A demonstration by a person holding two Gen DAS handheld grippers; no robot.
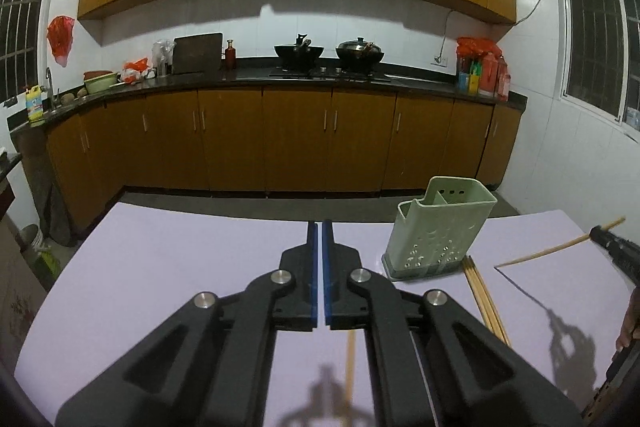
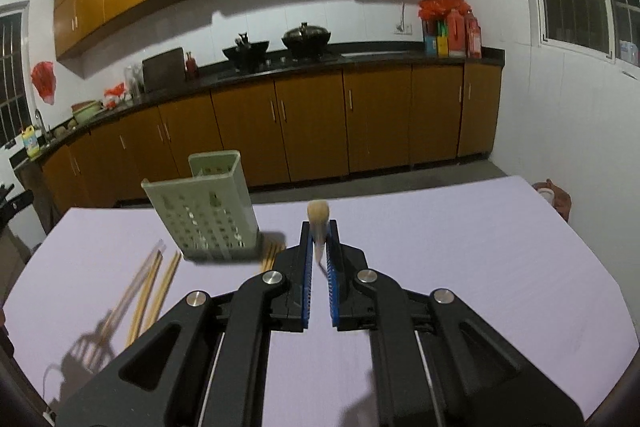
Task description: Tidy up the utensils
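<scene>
The right gripper [image 2: 319,227] has its fingers closed on one chopstick [image 2: 318,217], lifted clear of the desk [image 2: 480,247] for dropping into the green holder [image 2: 208,215] near the far edge. The left gripper [image 1: 320,227] is closed and empty. More chopsticks [image 1: 486,297] lie beside the holder.

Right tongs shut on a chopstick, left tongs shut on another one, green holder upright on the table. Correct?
Not quite: the left tongs are shut on nothing, as the left wrist view shows. The right tongs do clamp a chopstick, and the green holder stands upright on the table.
</scene>
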